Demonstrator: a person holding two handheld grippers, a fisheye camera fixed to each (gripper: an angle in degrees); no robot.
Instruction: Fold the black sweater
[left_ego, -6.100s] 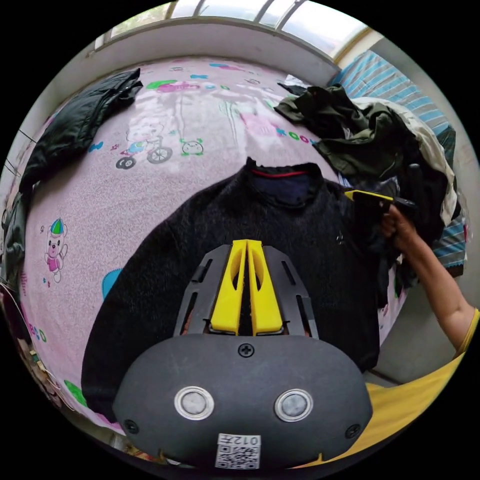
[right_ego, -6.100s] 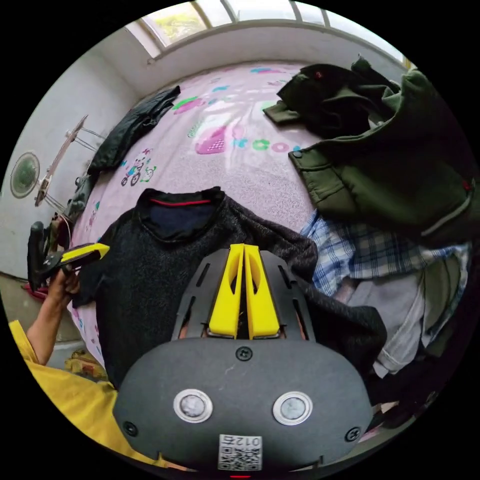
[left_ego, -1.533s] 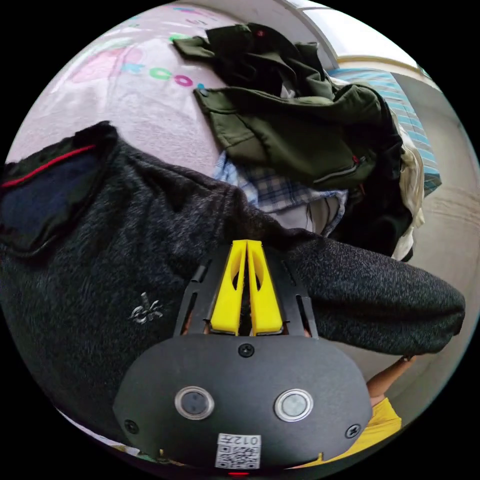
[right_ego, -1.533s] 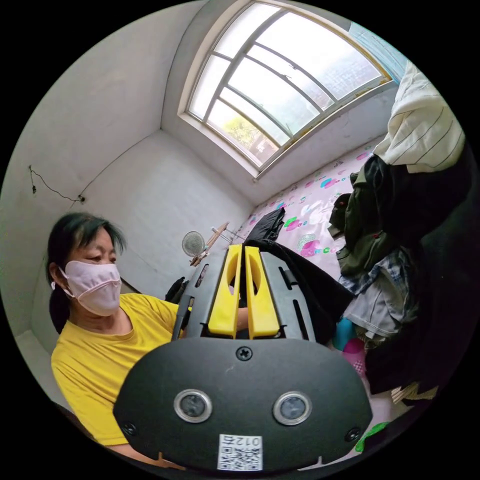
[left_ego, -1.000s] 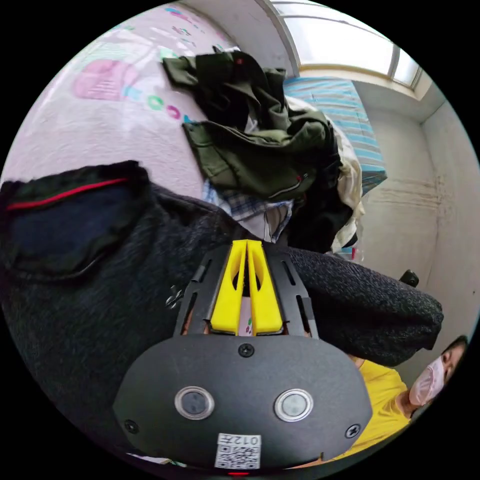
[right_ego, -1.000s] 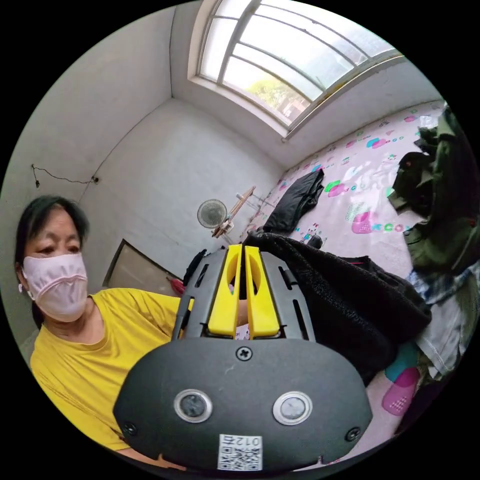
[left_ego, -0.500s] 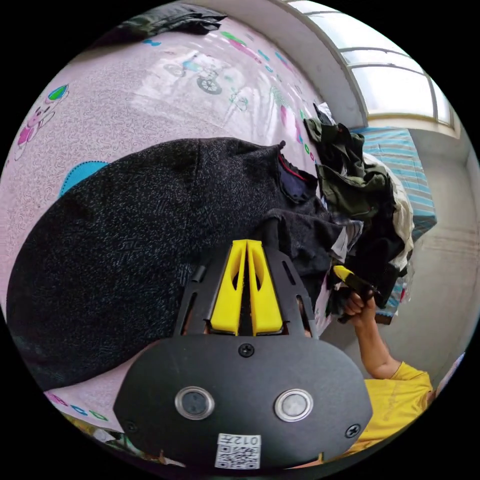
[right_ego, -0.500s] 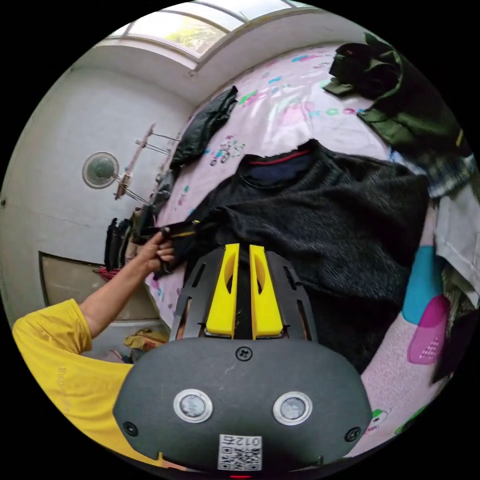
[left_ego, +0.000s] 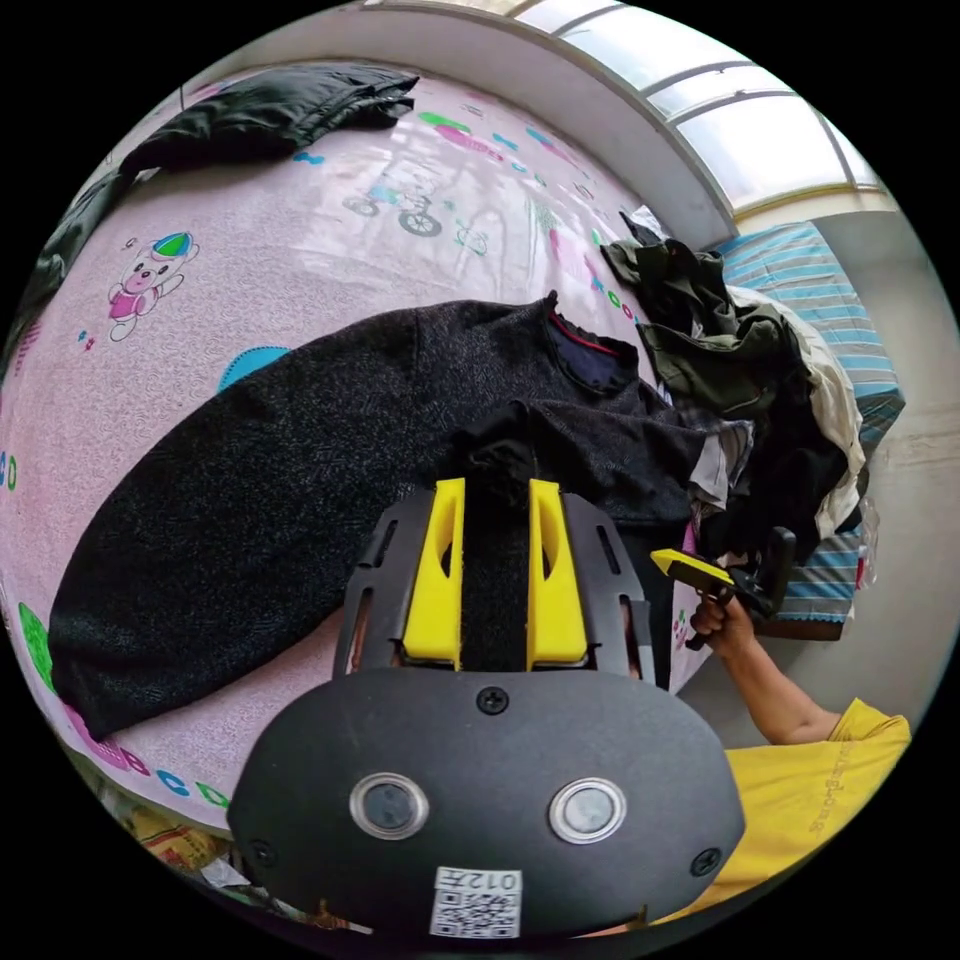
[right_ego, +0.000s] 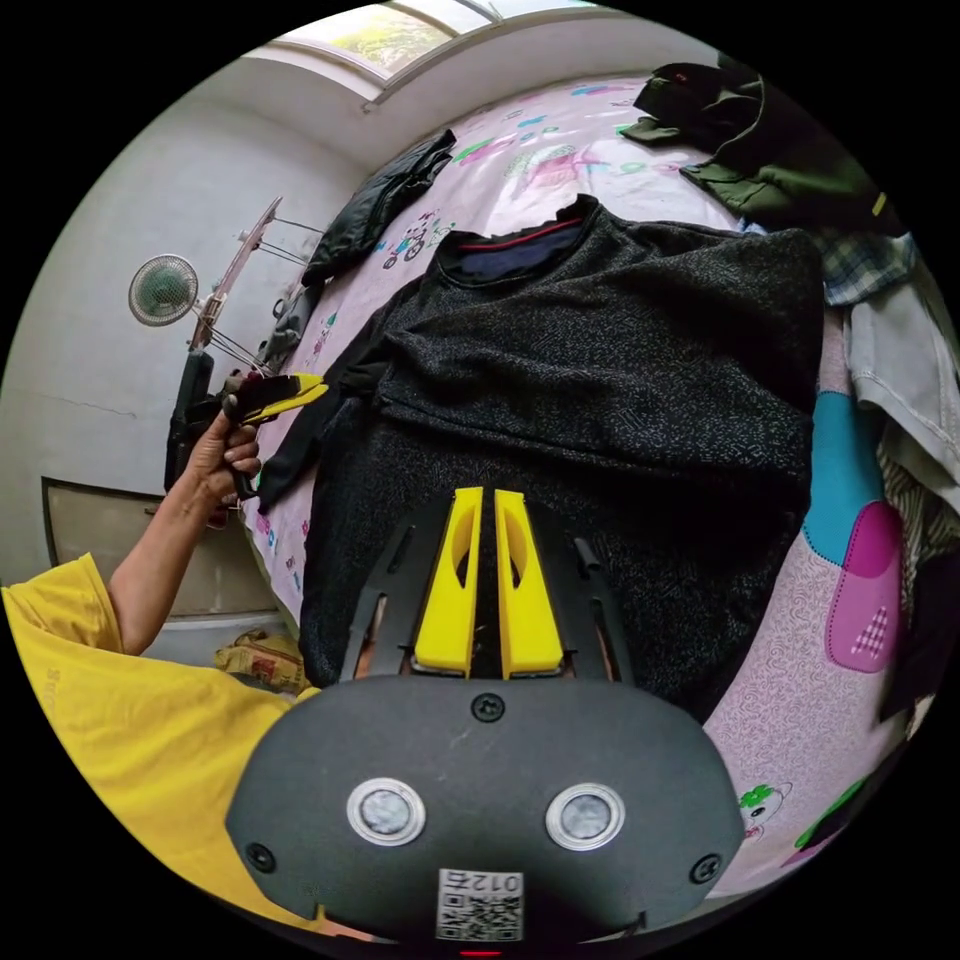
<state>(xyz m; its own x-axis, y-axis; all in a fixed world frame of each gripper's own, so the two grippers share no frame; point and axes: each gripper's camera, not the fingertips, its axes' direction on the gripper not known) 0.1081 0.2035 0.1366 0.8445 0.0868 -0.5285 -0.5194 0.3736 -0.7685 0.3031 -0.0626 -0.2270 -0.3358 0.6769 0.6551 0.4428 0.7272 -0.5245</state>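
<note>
Left gripper view has the left hand-held gripper (left_ego: 495, 490) with its yellow jaws parted and dark knit lying between them, apparently loose rather than pinched. Beyond its tips, the black sweater (left_ego: 300, 470) lies spread on the pink cartoon-print bed (left_ego: 250, 240), with a heap of clothes (left_ego: 750, 380) off to the side. Right gripper view has the right hand-held gripper (right_ego: 487, 500) hovering over the sweater's lower body, jaws nearly together and gripping nothing.

Your right gripper (right_ego: 488, 492) hangs over the black sweater (right_ego: 620, 370), its jaws nearly closed on nothing. Your left gripper (right_ego: 290, 390) sits beside the sweater's sleeve.
</note>
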